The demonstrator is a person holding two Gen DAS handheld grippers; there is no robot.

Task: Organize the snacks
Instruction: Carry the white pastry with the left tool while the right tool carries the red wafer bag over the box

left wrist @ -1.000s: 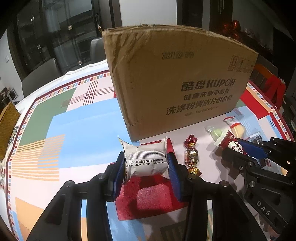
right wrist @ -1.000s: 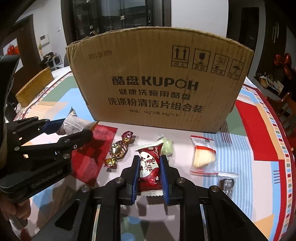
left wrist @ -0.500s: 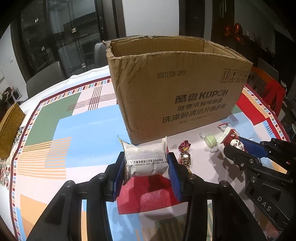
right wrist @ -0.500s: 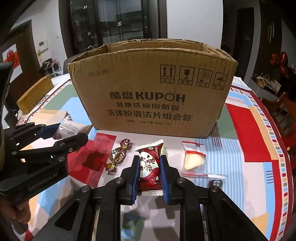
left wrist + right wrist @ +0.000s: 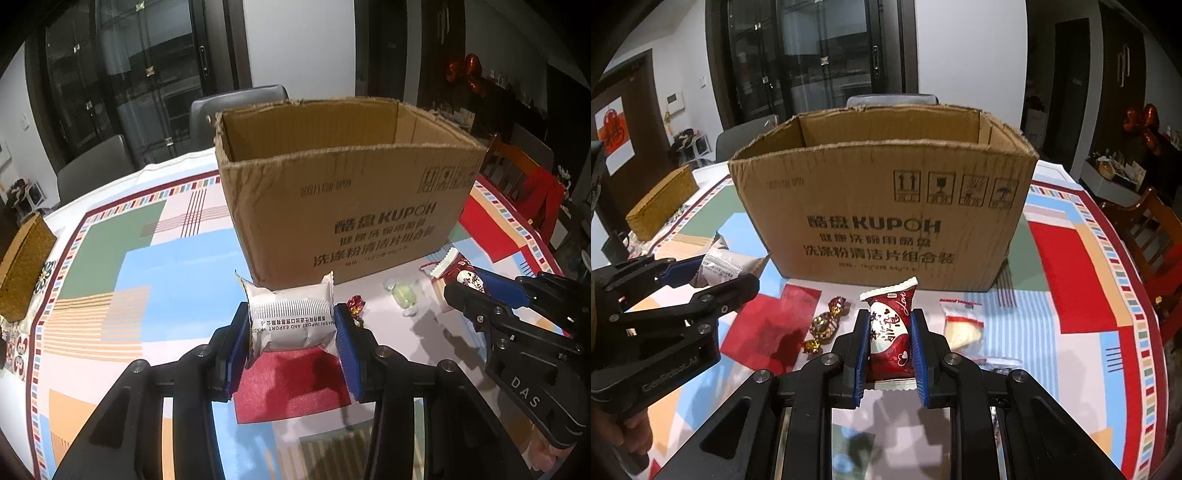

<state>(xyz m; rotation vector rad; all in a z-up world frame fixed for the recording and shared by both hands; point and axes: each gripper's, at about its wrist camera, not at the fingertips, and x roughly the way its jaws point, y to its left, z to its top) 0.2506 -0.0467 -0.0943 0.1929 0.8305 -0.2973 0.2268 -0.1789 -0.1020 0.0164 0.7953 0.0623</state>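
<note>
My left gripper (image 5: 291, 325) is shut on a white snack packet (image 5: 290, 319) and holds it above the table, in front of the open cardboard box (image 5: 347, 206). My right gripper (image 5: 888, 336) is shut on a red snack packet (image 5: 889, 332), also raised in front of the box (image 5: 882, 214). Each gripper shows in the other's view: the right one (image 5: 480, 291) at the right, the left one (image 5: 713, 273) at the left. On the tablecloth lie foil candies (image 5: 827, 325), a pale cake packet (image 5: 962, 325) and a green sweet (image 5: 404, 295).
A woven basket (image 5: 661, 201) stands at the table's far left. Chairs (image 5: 236, 114) stand behind the table and a wooden chair (image 5: 1156, 236) at the right. A small dark packet (image 5: 1001, 363) lies by the right gripper.
Both grippers have risen with their packets, so the box's open top and inside walls now show. The items on the table have not moved.
</note>
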